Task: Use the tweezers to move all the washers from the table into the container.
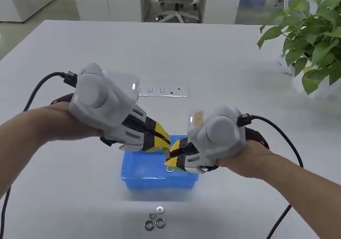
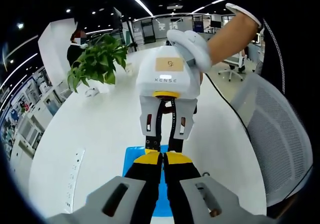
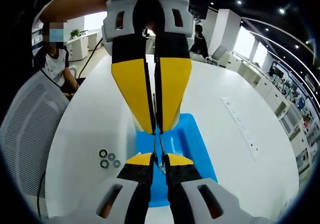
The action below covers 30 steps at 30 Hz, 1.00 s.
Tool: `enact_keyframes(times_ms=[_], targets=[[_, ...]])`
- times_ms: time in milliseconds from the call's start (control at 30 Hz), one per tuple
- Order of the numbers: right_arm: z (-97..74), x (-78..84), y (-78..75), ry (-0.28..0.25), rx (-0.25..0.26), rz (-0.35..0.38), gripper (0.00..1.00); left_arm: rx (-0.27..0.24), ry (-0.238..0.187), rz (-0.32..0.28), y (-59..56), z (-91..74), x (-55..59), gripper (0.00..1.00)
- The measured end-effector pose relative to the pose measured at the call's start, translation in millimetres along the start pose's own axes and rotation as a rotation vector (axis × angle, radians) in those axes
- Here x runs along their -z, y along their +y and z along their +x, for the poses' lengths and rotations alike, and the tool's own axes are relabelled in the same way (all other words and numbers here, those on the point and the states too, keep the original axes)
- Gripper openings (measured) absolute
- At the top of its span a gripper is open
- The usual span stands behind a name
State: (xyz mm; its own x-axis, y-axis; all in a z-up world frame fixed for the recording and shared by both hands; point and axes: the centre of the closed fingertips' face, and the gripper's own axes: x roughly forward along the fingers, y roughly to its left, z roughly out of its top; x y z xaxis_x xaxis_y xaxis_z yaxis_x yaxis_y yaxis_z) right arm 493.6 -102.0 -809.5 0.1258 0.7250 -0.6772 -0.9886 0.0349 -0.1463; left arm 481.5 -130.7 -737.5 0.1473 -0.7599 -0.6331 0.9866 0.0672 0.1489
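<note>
Presently logged, head view: left gripper (image 1: 162, 140) enters from 10 o'clock and right gripper (image 1: 173, 162) from 3 o'clock, their yellow tips meeting over the blue container (image 1: 133, 178), probably so that anything let go falls inside. Tool: tweezers (image 3: 156, 134), a thin metal strip running between both pairs of jaws in the right gripper view; each pair is drawn narrow and looks clenched on it, one seemingly steadying and the other pinching. Carried item: a small ring (image 1: 169, 168), seemingly a washer, hangs just under the right gripper's tip above the container. Remaining stock: a small cluster of washers (image 1: 155, 221) on the white table (image 1: 64, 207), at 6 o'clock of the container and apart from it. Background: power strip (image 1: 160, 91) at 12 o'clock; potted plant (image 1: 314, 42) at 2 o'clock. Judged status: drop-off step, with several washers outstanding.
</note>
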Motion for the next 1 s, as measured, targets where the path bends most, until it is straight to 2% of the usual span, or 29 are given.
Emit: enact_keyframes(times_ms=[467, 1000], targets=[[19.1, 21.6, -8.0, 0.033, -0.034, 0.023, 0.11, 0.012, 0.013, -0.037, 11.6, 19.9, 21.9, 0.06], [28.4, 32.0, -9.8, 0.047, -0.048, 0.039, 0.11, 0.013, 0.018, -0.045, 15.1, 29.2, 30.5, 0.06]])
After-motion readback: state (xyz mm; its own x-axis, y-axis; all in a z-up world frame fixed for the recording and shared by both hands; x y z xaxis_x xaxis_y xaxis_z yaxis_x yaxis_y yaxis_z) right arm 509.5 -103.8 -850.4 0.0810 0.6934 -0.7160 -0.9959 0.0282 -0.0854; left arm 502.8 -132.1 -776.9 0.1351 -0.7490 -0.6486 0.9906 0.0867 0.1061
